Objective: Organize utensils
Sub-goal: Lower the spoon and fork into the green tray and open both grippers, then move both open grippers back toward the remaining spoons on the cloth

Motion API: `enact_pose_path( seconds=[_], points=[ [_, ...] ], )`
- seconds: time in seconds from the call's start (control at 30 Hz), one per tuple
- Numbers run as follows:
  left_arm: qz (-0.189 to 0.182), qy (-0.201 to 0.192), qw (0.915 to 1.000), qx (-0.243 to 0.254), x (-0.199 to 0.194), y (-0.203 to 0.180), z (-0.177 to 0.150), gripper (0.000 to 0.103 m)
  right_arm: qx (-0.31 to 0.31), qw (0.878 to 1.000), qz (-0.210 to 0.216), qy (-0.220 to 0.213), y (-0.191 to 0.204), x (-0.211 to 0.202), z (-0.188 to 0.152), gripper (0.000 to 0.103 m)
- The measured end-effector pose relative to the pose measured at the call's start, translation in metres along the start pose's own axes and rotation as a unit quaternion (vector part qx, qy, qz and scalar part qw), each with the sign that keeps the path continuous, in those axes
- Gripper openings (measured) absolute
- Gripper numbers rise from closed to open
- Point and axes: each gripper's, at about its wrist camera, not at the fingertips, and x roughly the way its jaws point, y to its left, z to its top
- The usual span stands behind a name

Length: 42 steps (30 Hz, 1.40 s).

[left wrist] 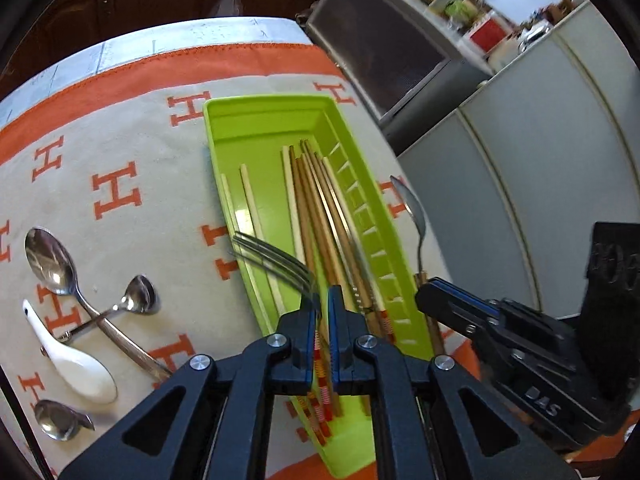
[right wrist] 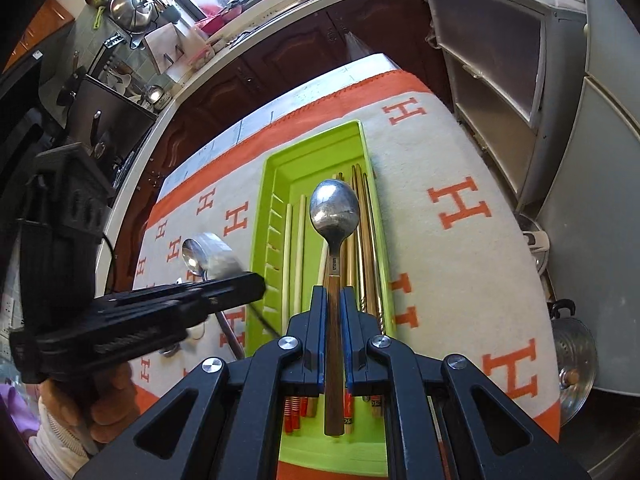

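The left gripper [left wrist: 324,304] has its jaws clenched on a metal fork [left wrist: 276,258], whose tines point out to the left above the near half of the green utensil tray [left wrist: 256,120]. The right gripper [right wrist: 334,300] grips the wooden handle of a spoon [right wrist: 334,208], its metal bowl held out above the same tray [right wrist: 316,148]. The tray lies lengthwise on a cream cloth with orange H letters [left wrist: 116,196] that covers the tabletop. In the tray lie pale and brown chopsticks [left wrist: 316,216], most of them bunched toward its slotted side. Left of the tray on the cloth lie a large steel spoon [left wrist: 50,262] crossed by a small ladle-shaped spoon [left wrist: 138,296], a white ceramic soup spoon [left wrist: 76,356] just beside them, and another small steel spoon [left wrist: 60,424] nearest the camera.
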Motion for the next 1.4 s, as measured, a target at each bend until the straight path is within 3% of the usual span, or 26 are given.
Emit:
enact_pose_path(
  seconds=[0.1,0.37,0.67,0.8,1.03,1.4],
  points=[
    [0.003,0.002,1.0000,-0.008,0.002,0.003,0.001,0.015,0.002,1.000,0.003,0.010,0.001,0.014,0.002,0.007],
    [0.022,-0.032,0.9990,-0.024,-0.028,0.019,-0.011,0.023,-0.007,0.999,-0.019,0.029,0.004,0.042,0.007,0.008],
    [0.063,-0.085,0.9918,-0.072,-0.069,0.056,-0.060,0.028,-0.025,0.999,-0.022,0.017,0.026,0.034,-0.002,0.008],
    [0.075,-0.100,0.9873,-0.097,-0.080,0.075,-0.081,0.039,-0.038,0.999,-0.026,0.016,0.043,0.026,-0.012,0.008],
    [0.083,-0.112,0.9820,-0.128,-0.091,0.101,-0.115,0.039,-0.078,0.996,-0.031,0.005,0.078,0.008,-0.034,0.008],
    [0.111,-0.142,0.9723,-0.149,-0.111,0.127,-0.151,0.040,-0.115,0.993,-0.017,0.028,0.123,0.018,-0.055,0.009]
  ],
)
